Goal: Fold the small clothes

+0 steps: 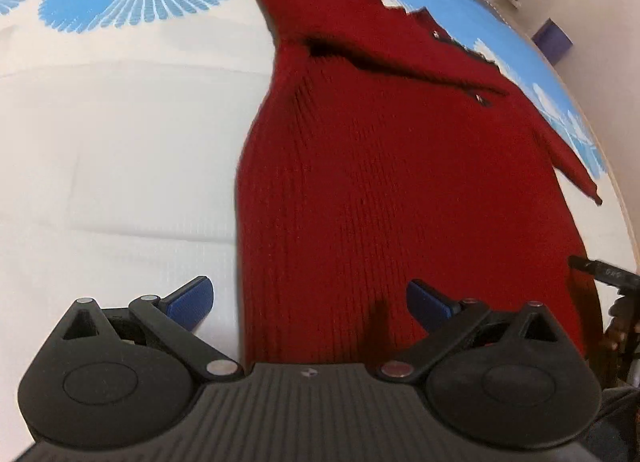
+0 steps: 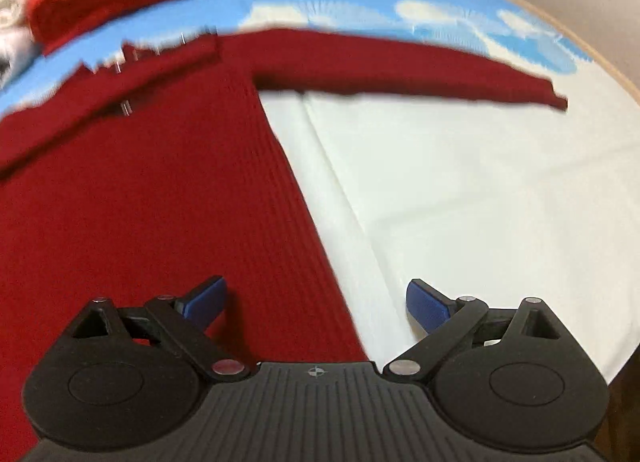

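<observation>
- Two grippers hung spread wide and empty over the hem: the left gripper [image 1: 308, 304] straddled the left edge of the red rib-knit sweater [image 1: 380, 182], the right gripper [image 2: 316, 302] its right edge.
- Soft, limp and light by the look of it, the sweater lay flat on the white-and-blue patterned sheet [image 1: 120, 142]; hem corners or shoulders seemed best for pinching.
- Farther off, one sleeve [image 2: 400, 66] stretched sideways; the other lay across the chest.
- No writing could be read.

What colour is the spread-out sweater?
Dark red, ribbed knit sweater; the left wrist view shows it best.
</observation>
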